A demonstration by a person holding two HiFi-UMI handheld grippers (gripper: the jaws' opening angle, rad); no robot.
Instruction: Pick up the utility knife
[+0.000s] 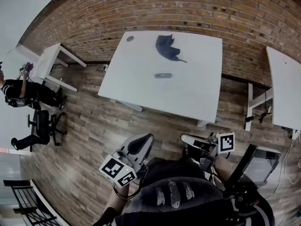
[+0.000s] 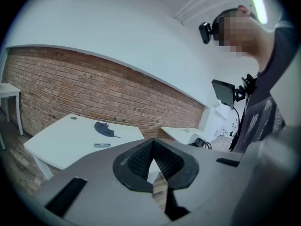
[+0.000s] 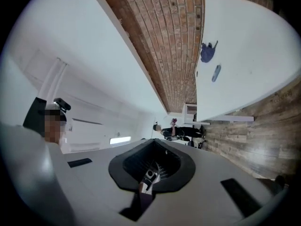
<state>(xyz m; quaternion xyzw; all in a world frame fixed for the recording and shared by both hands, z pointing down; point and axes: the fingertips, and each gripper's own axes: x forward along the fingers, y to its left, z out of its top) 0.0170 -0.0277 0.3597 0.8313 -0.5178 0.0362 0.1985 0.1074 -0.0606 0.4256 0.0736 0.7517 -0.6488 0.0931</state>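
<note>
Utility knife (image 1: 163, 75) is a small, flat, grey oblong. It lies on the smooth white table (image 1: 188, 98) near the middle, and nothing touches it. A dark blue crumpled item (image 1: 167, 47) sits just behind it, toward the brick wall (image 1: 197, 8); we can't tell if it's cloth. The table top is rectangular and matte, with a round grommet hole (image 1: 130, 38) in its far left corner.

The room has a red brick back wall, a wood-plank floor (image 1: 89, 126) and white upper walls. Another white table (image 1: 284, 88) stands to the right and a small white one (image 1: 47, 62) to the left. A person (image 1: 23, 92) sits at far left beside a black office chair (image 1: 42, 124).

We hold both claws low and close to our torso, well apart from the table. The left claw (image 1: 141, 142) points roughly toward the table, with its grey body and black ribbed pads pressed together and nothing between them. The right claw (image 1: 186, 139) is also closed and empty, and its view is rolled sideways.
</note>
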